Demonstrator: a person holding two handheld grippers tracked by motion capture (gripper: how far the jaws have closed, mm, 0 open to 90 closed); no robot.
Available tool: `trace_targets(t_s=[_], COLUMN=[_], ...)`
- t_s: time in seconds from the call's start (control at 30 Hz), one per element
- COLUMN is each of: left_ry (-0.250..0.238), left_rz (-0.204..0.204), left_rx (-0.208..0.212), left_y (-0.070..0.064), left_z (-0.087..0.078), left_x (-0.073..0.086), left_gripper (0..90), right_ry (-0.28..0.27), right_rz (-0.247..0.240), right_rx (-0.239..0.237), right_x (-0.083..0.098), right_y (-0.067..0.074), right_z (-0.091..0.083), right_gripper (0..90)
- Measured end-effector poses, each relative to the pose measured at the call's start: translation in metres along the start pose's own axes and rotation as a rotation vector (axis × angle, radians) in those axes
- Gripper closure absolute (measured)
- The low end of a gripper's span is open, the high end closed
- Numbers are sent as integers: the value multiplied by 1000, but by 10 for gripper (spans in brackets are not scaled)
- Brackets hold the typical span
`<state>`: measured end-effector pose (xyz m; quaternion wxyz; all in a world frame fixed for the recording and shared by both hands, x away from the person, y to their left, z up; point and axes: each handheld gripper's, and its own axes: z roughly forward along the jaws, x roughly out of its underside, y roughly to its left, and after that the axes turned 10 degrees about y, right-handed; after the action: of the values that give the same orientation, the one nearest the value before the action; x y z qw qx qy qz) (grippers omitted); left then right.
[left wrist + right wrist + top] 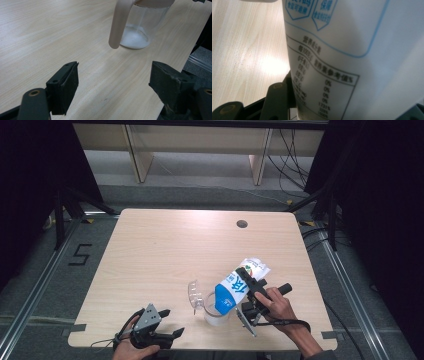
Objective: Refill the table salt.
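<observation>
The right gripper (248, 292) clamps its jaws on the blue-and-white pouch (239, 284), tipped mouth-down over the clear measuring jug (212, 309); in the right gripper view the pouch's (352, 57) printed side lies between the jaws. The left gripper (156, 322), near the jug on its left at the table's near edge, has its jaws wide apart on nothing, with the jug (140, 27) ahead of them. From the jug, bare table (165, 250) runs far to the back edge and left edge, while the near edge lies just beside it.
</observation>
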<state>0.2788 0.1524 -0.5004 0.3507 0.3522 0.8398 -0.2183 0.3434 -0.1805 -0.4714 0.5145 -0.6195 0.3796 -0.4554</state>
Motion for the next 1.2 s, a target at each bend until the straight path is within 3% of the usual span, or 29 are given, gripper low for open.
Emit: trace_targets(t_s=[0.13,0.17,0.23,0.27,0.37,0.53,0.67,0.87,0.93,1.0,1.03,1.13,1.2], left_ry=[0,-1,3,2,1,-5,2,-3,2,-3,-3,-2,-4], left_rz=[1,-18,9,-3,8,-1,-3,1,4,-2,-10,-17,-20], left_rx=[0,5,0,-1,2,1,-2,1,-1,-2,-3,-2,1], left_y=[0,-1,1,0,1,1,0,1,1,1,1,0,0], left_z=[0,0,0,0,0,0,0,0,0,0,0,0,1], left_x=[0,0,0,0,0,0,0,0,0,0,0,0,0], left_gripper=[227,226,223,222,222,222,219,215,214,210,207,204,204], right_ry=[3,2,6,-11,-22,-15,-15,-14,-8,12,-11,-7,-9], right_rz=[5,3,4,-50,-27,-4,-37,-43,27,8,-51,-3,-53], right_rx=[-6,-4,-7,9,37,45,27,25,24,9,30,41,35], right_x=[0,0,0,-1,0,-1,0,0,-1,0,0,-1,0], right_y=[1,1,1,-3,-2,0,-2,-3,2,2,-3,0,-3], right_z=[0,0,0,1,1,1,1,1,1,0,1,1,1], right_gripper=[494,495,495,495,496,497,500,502,503,505,506,507,507])
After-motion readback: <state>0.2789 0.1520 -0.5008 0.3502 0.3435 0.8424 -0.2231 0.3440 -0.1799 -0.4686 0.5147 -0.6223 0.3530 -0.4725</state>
